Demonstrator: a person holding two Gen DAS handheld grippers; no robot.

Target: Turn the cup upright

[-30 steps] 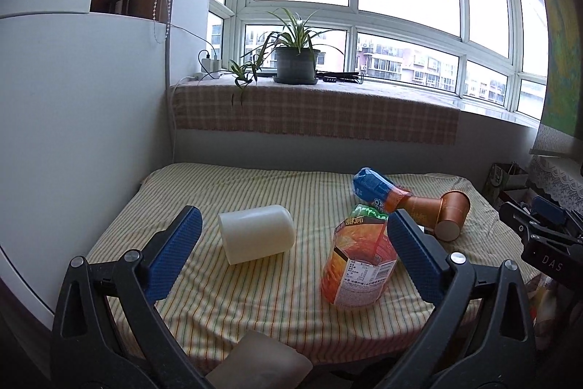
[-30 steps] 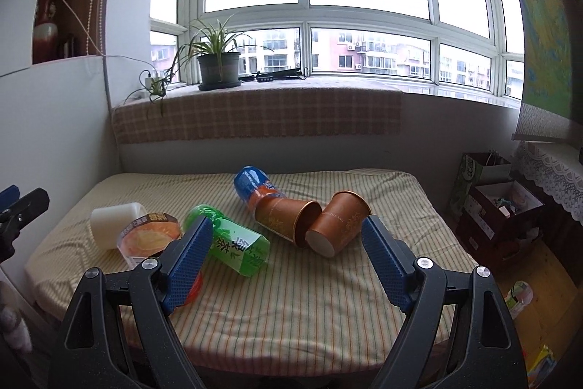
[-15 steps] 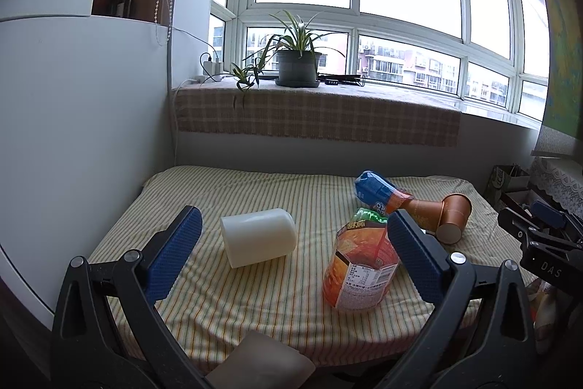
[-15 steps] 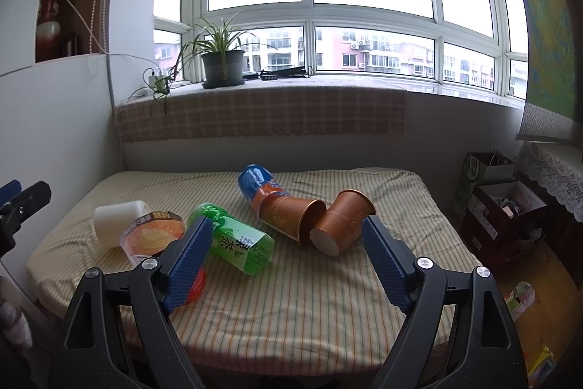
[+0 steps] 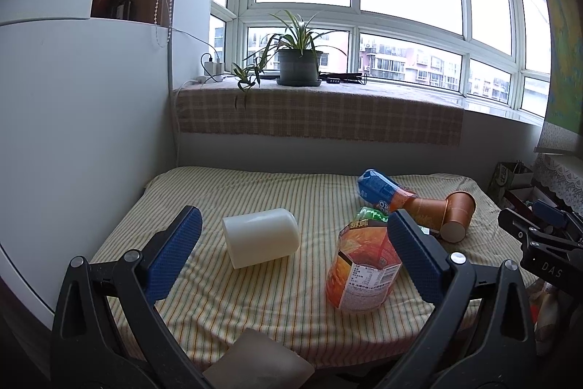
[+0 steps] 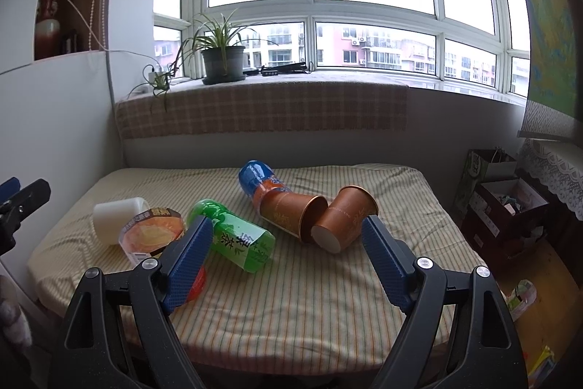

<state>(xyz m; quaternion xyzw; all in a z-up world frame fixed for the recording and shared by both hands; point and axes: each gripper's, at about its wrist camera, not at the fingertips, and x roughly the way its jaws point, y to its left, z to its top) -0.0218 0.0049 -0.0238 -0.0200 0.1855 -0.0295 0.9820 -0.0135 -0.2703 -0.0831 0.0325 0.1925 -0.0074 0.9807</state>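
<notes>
A white plastic cup (image 5: 260,237) lies on its side on the striped cloth, its open end toward me; it also shows in the right wrist view (image 6: 118,217). Two copper paper cups lie on their sides at the right: one (image 6: 344,223) with its base toward me, the other (image 6: 293,212) beside it with its mouth toward the first. They also show in the left wrist view (image 5: 455,216). My left gripper (image 5: 291,248) is open and empty, held in front of the white cup. My right gripper (image 6: 288,250) is open and empty, short of the copper cups.
An orange juice carton (image 5: 364,267) stands near the front. A green tea bottle (image 6: 233,236) and a blue and orange bottle (image 6: 260,181) lie on the cloth. The table (image 6: 309,312) meets a white wall at the left. Boxes (image 6: 506,203) stand on the floor at the right.
Both grippers have drawn back and risen slightly, so the objects look a little farther off. Nothing on the table has moved.
</notes>
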